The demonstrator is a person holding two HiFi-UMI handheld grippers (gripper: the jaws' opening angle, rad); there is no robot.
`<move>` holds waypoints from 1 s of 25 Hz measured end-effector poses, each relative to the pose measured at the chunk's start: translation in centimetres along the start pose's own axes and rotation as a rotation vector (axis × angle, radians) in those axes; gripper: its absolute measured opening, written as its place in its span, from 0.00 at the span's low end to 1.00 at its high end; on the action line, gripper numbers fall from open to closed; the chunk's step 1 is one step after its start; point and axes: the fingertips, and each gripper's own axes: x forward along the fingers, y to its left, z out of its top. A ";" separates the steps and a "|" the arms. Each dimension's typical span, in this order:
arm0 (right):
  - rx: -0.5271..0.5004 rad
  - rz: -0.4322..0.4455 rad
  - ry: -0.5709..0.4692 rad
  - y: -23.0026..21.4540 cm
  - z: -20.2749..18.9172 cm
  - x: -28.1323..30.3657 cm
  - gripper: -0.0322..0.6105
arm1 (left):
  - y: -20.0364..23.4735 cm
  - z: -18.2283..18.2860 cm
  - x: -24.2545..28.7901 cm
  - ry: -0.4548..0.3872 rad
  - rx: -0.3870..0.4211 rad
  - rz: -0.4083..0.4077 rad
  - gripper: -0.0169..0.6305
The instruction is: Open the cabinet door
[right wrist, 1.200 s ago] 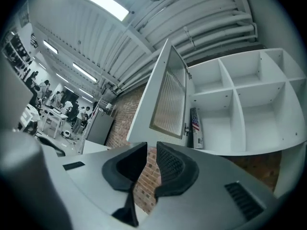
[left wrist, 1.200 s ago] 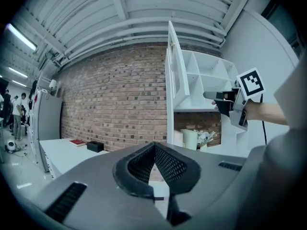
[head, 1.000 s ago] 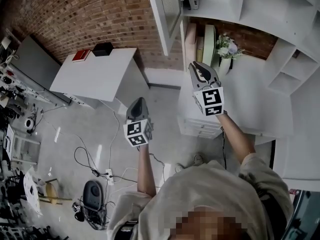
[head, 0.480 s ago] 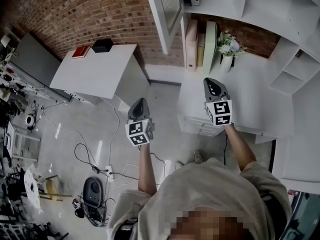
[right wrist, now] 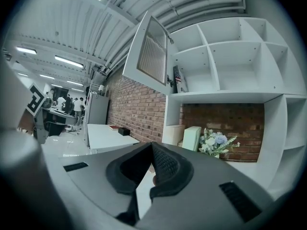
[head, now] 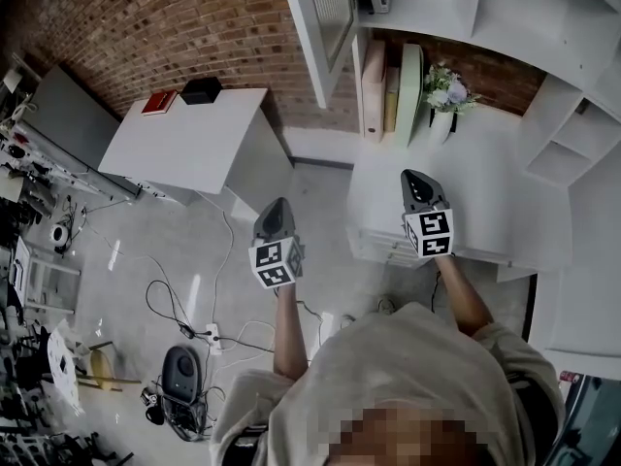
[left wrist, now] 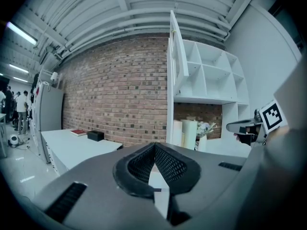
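The white cabinet door (head: 325, 17) with a slatted panel stands swung out from the upper shelf unit; it also shows in the left gripper view (left wrist: 175, 51) and in the right gripper view (right wrist: 151, 51). My right gripper (head: 415, 181) hangs over the white counter, well below the door, its jaws shut with nothing between them (right wrist: 151, 145). My left gripper (head: 273, 212) is over the floor to the left of the counter, also shut and empty (left wrist: 154, 145). Neither gripper touches the door.
A white counter (head: 505, 202) carries upright binders (head: 388, 81) and a vase of flowers (head: 441, 100), with drawers (head: 383, 250) below its edge. At the left stands a white desk (head: 184, 149) with a red book and a black box. Cables and a power strip (head: 209, 338) lie on the floor.
My right gripper has come down from beside the door's lower edge to over the counter. My left gripper has sunk a little. The door has stayed swung out.
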 end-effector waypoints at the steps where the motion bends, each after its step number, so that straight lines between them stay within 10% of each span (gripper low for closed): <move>1: 0.000 0.003 -0.001 0.0 0.0 0.1 0.07 | 0.0 -0.1 0.0 0.001 -0.002 0.000 0.07; 25: -0.008 0.020 -0.001 0.1 0.7 1.4 0.07 | -0.4 0.6 1.3 -0.014 -0.006 -0.009 0.07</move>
